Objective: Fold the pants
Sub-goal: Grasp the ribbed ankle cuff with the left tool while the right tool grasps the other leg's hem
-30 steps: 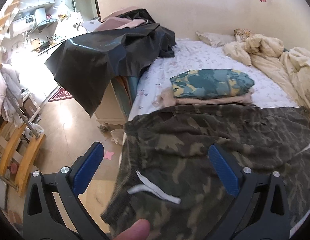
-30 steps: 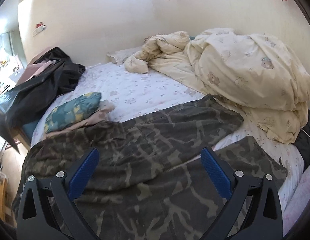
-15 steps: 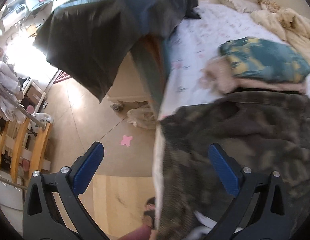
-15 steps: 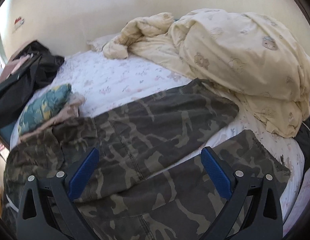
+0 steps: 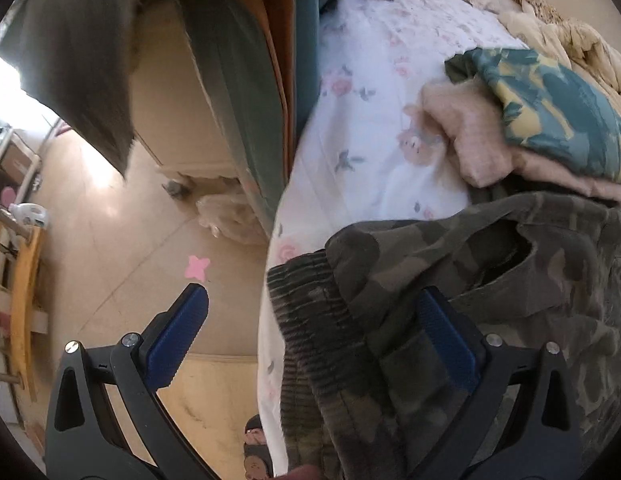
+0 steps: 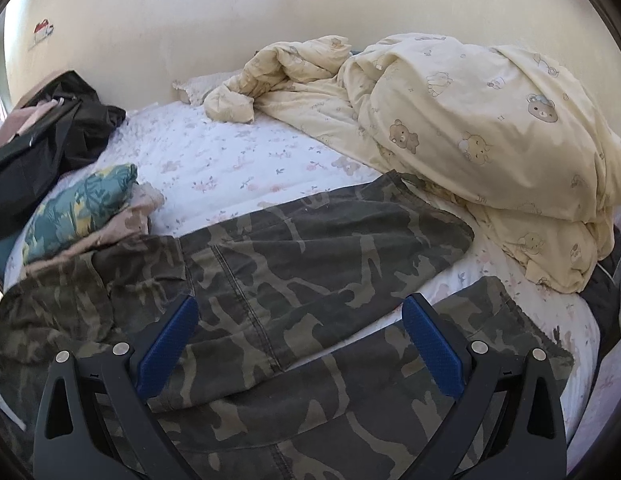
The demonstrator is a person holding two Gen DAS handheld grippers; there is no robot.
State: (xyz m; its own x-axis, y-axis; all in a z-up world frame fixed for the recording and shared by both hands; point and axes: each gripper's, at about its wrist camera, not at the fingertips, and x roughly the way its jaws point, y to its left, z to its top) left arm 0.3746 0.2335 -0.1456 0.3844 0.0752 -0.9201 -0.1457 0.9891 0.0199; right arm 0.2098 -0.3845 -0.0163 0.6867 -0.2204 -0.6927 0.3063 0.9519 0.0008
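Observation:
Camouflage pants (image 6: 310, 248) lie spread on the floral bed sheet (image 6: 214, 156), their two legs running to the right. The ribbed waistband (image 5: 310, 320) hangs at the bed's left edge. My left gripper (image 5: 310, 328) is open and straddles that waistband, one blue pad (image 5: 178, 332) over the floor, the other (image 5: 446, 332) over the cloth. My right gripper (image 6: 298, 340) is open just above the upper thighs of the pants, holding nothing.
A folded stack, teal patterned cloth (image 5: 550, 108) on pink cloth (image 5: 490, 148), sits on the bed beside the waistband. A cream quilt (image 6: 490, 128) is heaped at the right. Dark clothes (image 6: 50, 136) pile at the bed's far left. A person's sandalled foot (image 5: 256, 452) stands on the floor.
My left gripper has tilted down and closed in on the waistband at the bed's edge; floor fills its left half now. My right gripper has dropped slightly closer to the pants.

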